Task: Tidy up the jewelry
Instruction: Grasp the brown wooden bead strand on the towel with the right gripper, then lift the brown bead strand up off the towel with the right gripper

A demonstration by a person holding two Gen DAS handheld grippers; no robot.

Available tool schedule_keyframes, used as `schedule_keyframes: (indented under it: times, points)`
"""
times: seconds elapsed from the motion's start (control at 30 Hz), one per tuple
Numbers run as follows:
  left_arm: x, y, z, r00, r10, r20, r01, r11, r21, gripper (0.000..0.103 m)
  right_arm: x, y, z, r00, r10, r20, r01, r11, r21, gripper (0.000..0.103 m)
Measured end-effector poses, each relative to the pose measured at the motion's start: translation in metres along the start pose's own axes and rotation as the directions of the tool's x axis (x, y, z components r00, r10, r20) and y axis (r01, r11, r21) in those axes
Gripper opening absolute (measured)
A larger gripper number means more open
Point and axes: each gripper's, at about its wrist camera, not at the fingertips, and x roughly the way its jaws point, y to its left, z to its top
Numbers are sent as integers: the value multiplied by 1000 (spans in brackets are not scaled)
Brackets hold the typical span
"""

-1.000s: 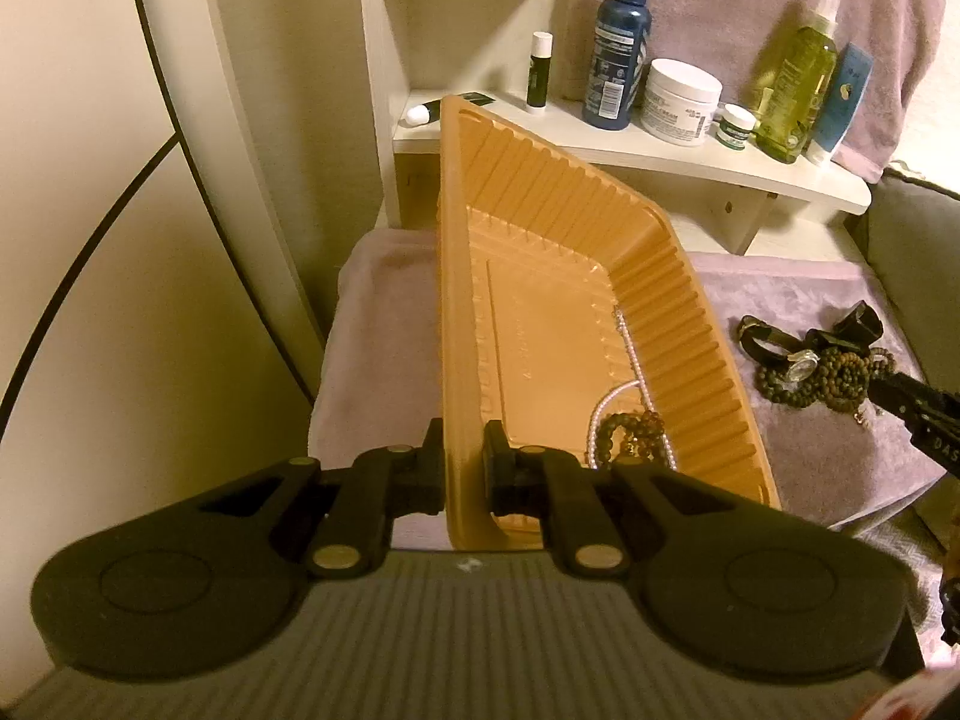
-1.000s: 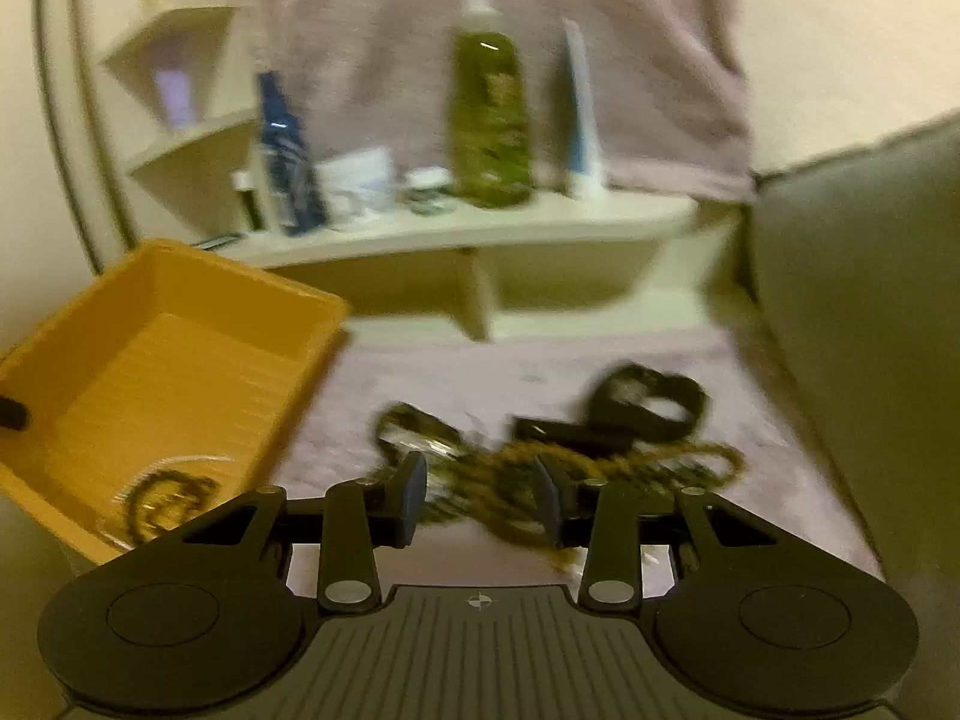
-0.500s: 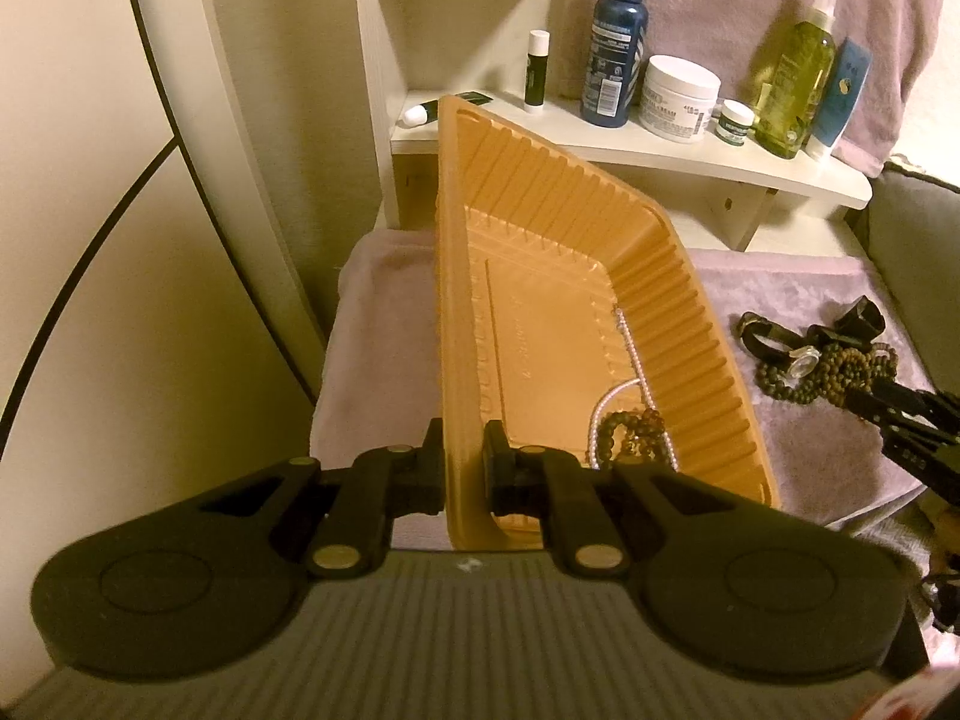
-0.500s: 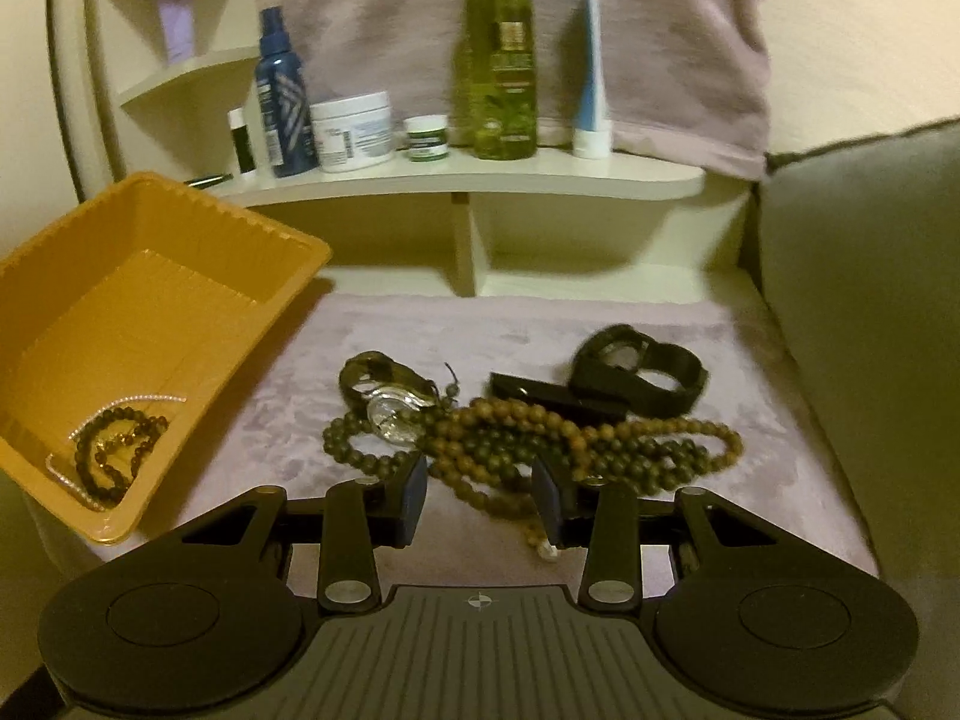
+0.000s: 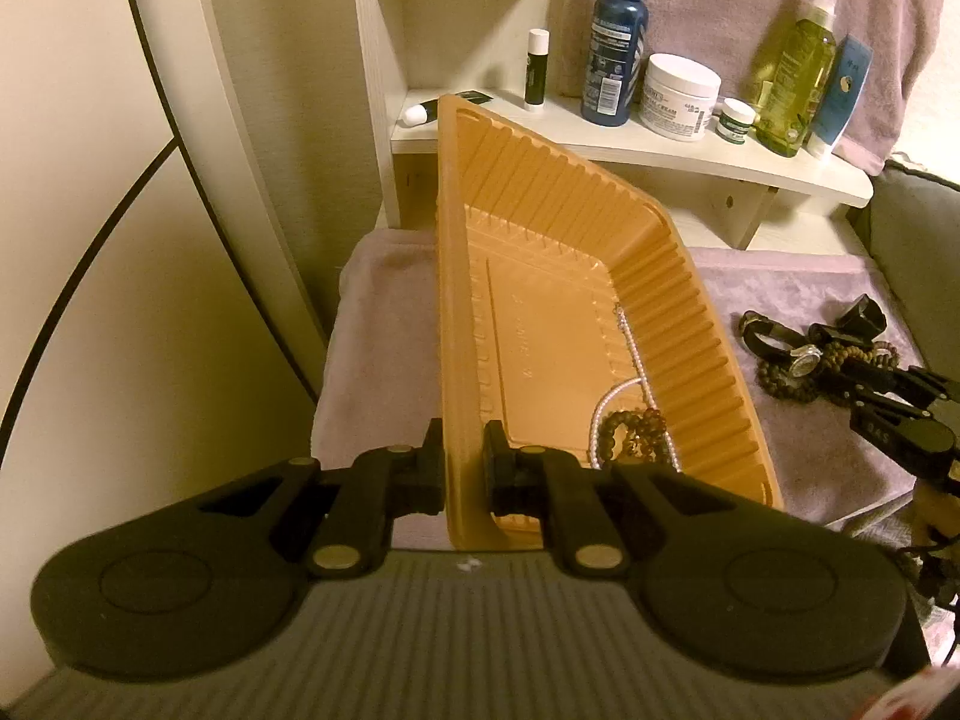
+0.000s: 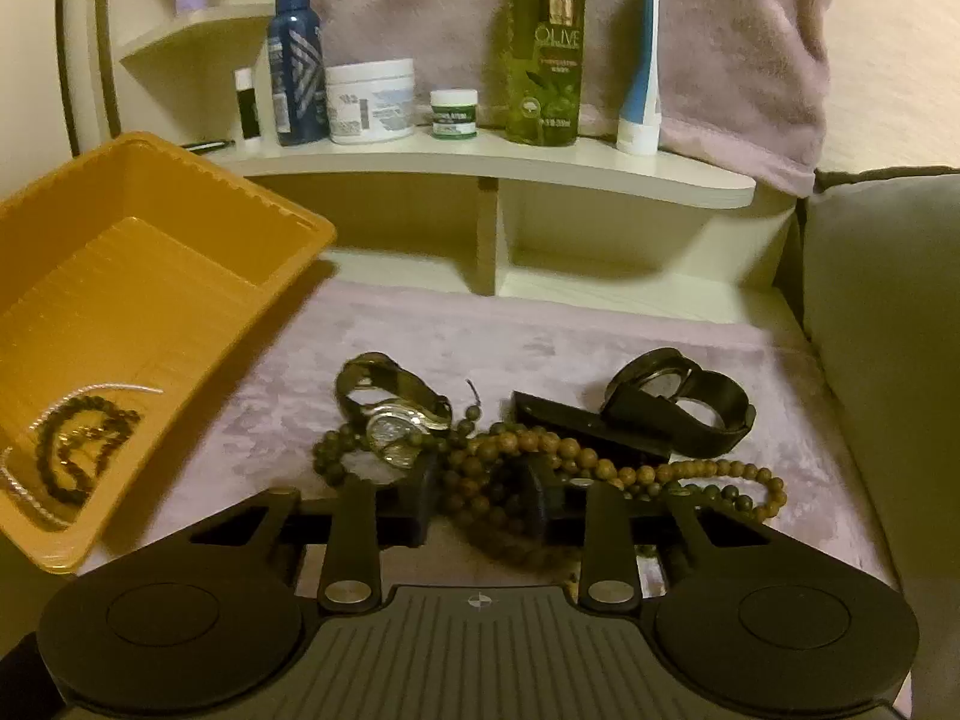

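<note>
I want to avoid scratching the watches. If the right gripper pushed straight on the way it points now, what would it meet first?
Most likely the brown bead strands bunched between the right gripper's closing jaws. The silver-faced watch lies just beyond, to the left, so it could be next; depth is hard to judge.

Ahead of the jaws lie two watches, left of them one orange tray holding one dark bead bracelet and one pearl strand, and beyond, two bottles and two jars.
</note>
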Motion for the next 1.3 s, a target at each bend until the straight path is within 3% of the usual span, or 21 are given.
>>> schedule_keyframes:
  times: [0.13, 0.23, 0.67, 1.3]
  points:
    - [0, 1, 0, 1000, 0, 1, 0, 1000, -1, 10, -7, -1, 0, 1000, 13, 12, -13, 1000, 8, 9]
    - [0, 1, 0, 1000, -1, 1, 1, 1000, -1, 10, -14, -1, 0, 1000, 19, 22, -19, 1000, 22, 7]
    - [-1, 2, 1, 1000, -5, 5, 5, 1000, -1, 10, -73, -13, 22, 988, 18, 151, -28, 998, 62, 7]
    - [-4, -1, 1, 1000, -12, 16, 12, 1000, 0, 10, -142, -23, 91, 923, 49, 381, -61, 998, 20, 7]
